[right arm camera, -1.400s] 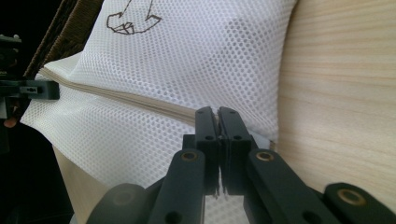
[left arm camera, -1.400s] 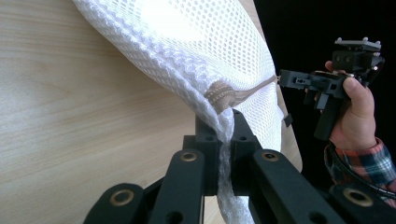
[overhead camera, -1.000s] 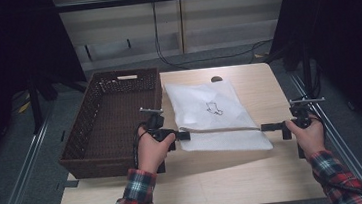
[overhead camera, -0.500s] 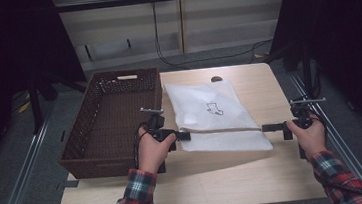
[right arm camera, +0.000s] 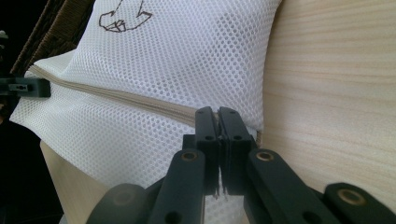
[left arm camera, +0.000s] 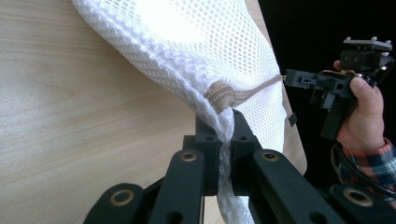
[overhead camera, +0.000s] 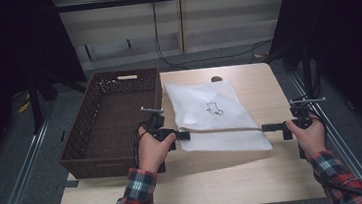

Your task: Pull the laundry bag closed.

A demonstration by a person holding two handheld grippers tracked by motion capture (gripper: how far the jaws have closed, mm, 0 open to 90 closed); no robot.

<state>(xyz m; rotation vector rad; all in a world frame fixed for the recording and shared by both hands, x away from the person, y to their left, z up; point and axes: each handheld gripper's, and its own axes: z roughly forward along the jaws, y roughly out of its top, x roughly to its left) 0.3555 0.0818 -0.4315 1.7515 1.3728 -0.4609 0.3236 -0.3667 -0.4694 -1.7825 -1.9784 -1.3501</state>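
Observation:
A white mesh laundry bag (overhead camera: pixel 215 116) with a small dark drawing and a tan zipper lies on the wooden table (overhead camera: pixel 187 187). My left gripper (overhead camera: pixel 184 135) is shut on the bag's left end by the zipper (left arm camera: pixel 219 95), with mesh pinched between the jaws (left arm camera: pixel 224 130). At the other end my right gripper (overhead camera: pixel 266 127) is shut on the bag's right corner (right arm camera: pixel 218 116). The zipper edge (right arm camera: pixel 116 95) runs taut between the two grippers, and the bag's near flap hangs forward onto the table. In the left gripper view the right gripper (left arm camera: pixel 299 79) shows farther off in a hand.
A dark brown wicker basket (overhead camera: pixel 85 141) stands at the left of the table, close beside the left hand. A small dark object (overhead camera: pixel 216 79) lies at the table's far edge. Metal rails run on the floor at both sides.

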